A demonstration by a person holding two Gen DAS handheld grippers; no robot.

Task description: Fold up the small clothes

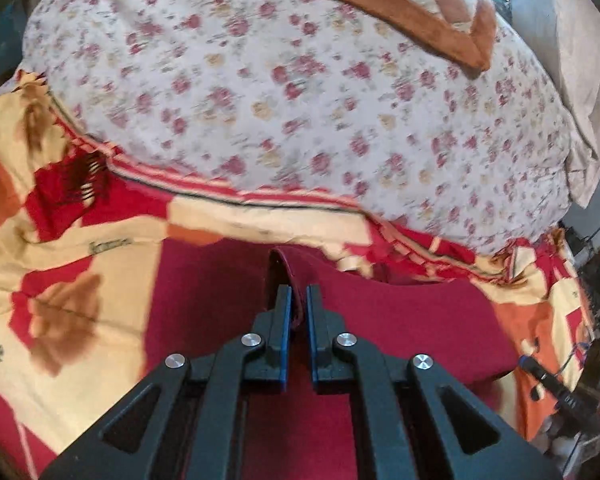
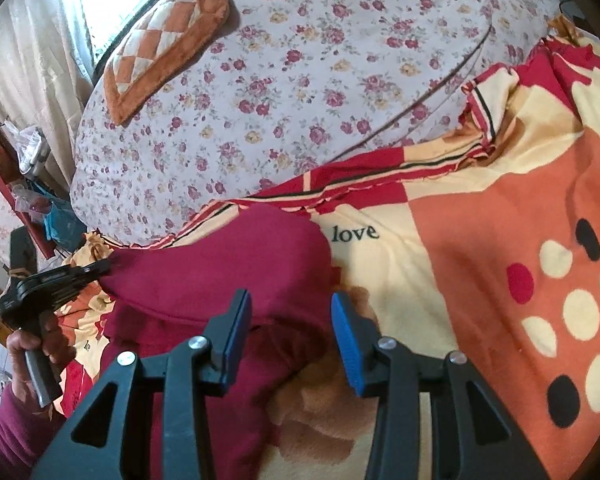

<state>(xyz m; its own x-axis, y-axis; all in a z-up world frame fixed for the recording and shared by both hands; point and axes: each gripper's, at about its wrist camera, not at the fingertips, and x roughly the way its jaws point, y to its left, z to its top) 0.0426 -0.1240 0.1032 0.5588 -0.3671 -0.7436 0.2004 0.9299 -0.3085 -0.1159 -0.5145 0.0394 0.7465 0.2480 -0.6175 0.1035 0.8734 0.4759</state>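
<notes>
One garment point(image 2: 220, 276), soft maroon knit, lies rumpled on the bedspread point(image 2: 480, 248), a thin cotton sheet in cream, red and orange blocks with dots and the printed word "love". In the right wrist view it fills the middle and the 7 o'clock part of the frame.

The left gripper point(image 1: 299, 304) has its two blue-padded fingers nearly together, pinching a raised fold of the garment edge. From the right wrist view it shows at 9 o'clock, nipping the cloth's left corner.

The right gripper point(image 2: 291, 320) is wide apart and holds nothing; its left finger hangs over the maroon cloth, its right over the bedspread.

Beyond, at 12 o'clock, lies one puffy quilt point(image 2: 320, 80), white with small rose print. On it rests one cushion point(image 2: 160, 52), plush brown border, checked middle. Pale curtains point(image 2: 24, 52) hang at 10 o'clock beside a bright window.
</notes>
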